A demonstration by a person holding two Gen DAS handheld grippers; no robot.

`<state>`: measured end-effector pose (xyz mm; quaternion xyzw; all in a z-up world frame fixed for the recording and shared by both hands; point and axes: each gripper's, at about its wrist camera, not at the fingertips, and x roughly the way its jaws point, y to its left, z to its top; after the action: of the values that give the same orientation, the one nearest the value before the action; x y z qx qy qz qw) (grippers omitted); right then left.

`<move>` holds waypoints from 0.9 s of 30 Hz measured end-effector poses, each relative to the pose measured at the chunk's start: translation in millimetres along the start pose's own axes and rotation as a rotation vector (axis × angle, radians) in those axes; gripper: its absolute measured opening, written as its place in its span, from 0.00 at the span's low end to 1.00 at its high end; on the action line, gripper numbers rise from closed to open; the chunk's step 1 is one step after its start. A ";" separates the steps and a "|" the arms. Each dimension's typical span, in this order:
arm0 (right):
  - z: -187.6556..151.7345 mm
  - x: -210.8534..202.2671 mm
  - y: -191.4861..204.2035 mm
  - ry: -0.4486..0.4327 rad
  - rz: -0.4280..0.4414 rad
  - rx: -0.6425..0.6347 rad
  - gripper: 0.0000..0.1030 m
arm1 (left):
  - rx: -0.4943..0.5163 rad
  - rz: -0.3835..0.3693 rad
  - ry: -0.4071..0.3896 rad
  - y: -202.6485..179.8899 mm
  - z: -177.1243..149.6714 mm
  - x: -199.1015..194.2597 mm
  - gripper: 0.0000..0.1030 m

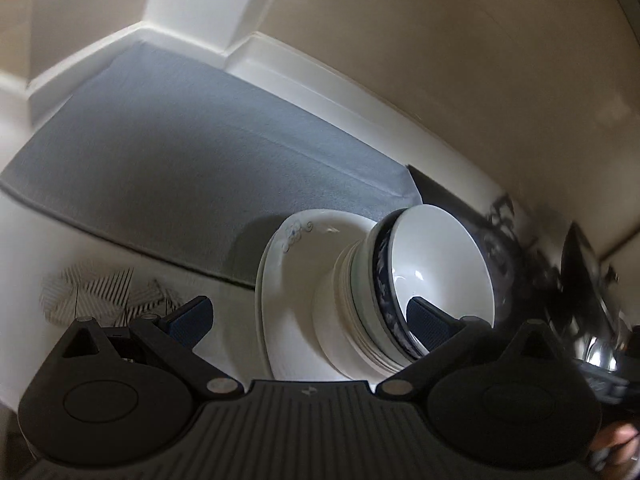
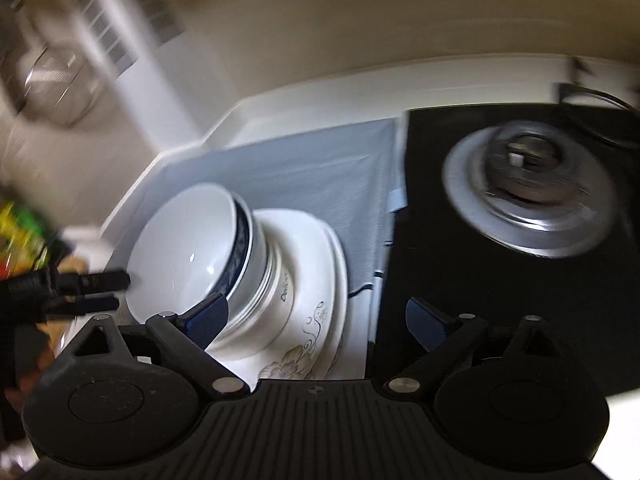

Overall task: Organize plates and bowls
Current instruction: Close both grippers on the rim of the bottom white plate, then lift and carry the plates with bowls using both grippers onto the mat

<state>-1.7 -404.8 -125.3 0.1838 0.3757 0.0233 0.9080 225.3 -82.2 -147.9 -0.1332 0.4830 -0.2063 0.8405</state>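
A stack of white bowls (image 1: 436, 264), one with a blue patterned rim, sits on stacked white plates (image 1: 292, 256) with a floral print. The same bowls (image 2: 192, 248) and plates (image 2: 312, 280) show in the right wrist view. My left gripper (image 1: 308, 316) is open, its fingers wide apart on either side of the stack, with the right fingertip (image 1: 424, 320) in front of the top bowl. My right gripper (image 2: 316, 320) is open and empty, its left fingertip (image 2: 208, 316) by the bowls. The left gripper (image 2: 100, 292) shows at the bowl rim.
A grey mat (image 1: 192, 160) lies on the white counter (image 1: 328, 84) behind the stack. A black cooktop (image 2: 500, 272) with a shiny metal lid (image 2: 528, 188) lies right of the plates. A metal strainer (image 2: 52, 80) hangs at the upper left.
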 end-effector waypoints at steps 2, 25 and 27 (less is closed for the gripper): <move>5.5 15.4 -4.6 0.031 0.046 -0.066 0.93 | -0.024 0.008 -0.016 0.5 -3.8 -3.4 1.00; -2.2 77.4 -26.7 0.194 0.136 0.096 0.38 | -0.052 -0.116 0.307 25.2 -12.4 67.8 0.47; -3.5 75.9 -28.7 0.180 0.133 0.119 0.38 | -0.009 -0.080 0.309 17.4 -6.6 72.0 0.47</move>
<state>47.5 -416.8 -188.8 0.2591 0.4436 0.0776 0.8545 255.7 -101.2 -213.1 -0.1228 0.6017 -0.2555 0.7467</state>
